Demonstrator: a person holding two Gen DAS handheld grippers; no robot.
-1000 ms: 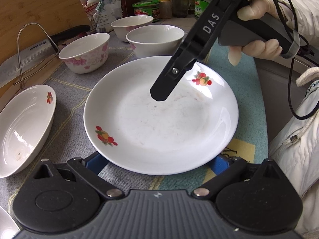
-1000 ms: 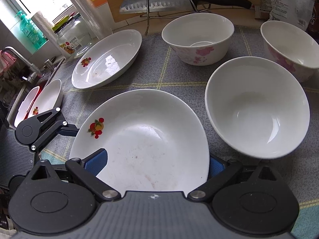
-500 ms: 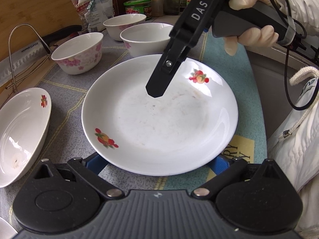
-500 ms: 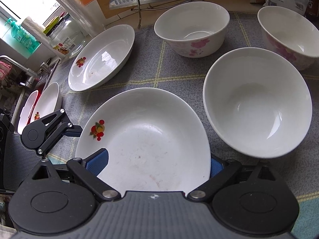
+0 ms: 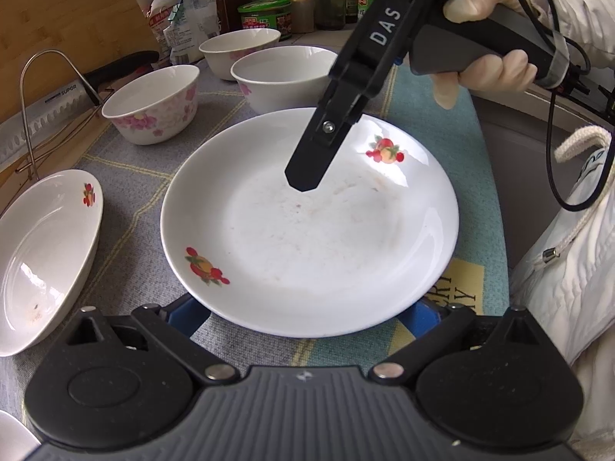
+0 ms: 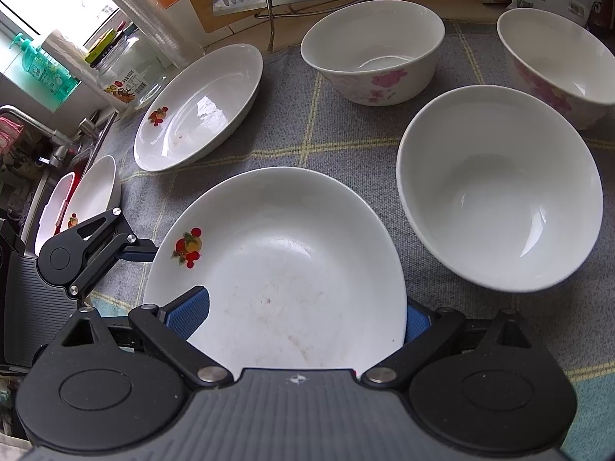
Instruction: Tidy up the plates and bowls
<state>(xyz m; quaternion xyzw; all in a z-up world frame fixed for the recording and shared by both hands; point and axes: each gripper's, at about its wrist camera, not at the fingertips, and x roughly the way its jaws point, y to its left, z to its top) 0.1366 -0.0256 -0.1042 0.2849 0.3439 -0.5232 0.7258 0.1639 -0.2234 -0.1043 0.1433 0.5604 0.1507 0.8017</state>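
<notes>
Grey cloth covers the desk, and in the left wrist view the plate (image 5: 309,226) lies flat between the spread-open fingers of the left gripper (image 5: 307,311), under the right gripper (image 5: 305,176). From the right wrist view, its fingers (image 6: 190,309) also gape astride the plate (image 6: 275,269) near a bowl (image 6: 499,188); closing off-centre could tip or skid it.

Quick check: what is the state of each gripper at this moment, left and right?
Left gripper: open, fingers wide at the near rim of the fruit-print plate, holding nothing.
Right gripper: open, astride the same plate, not clamped.
</notes>
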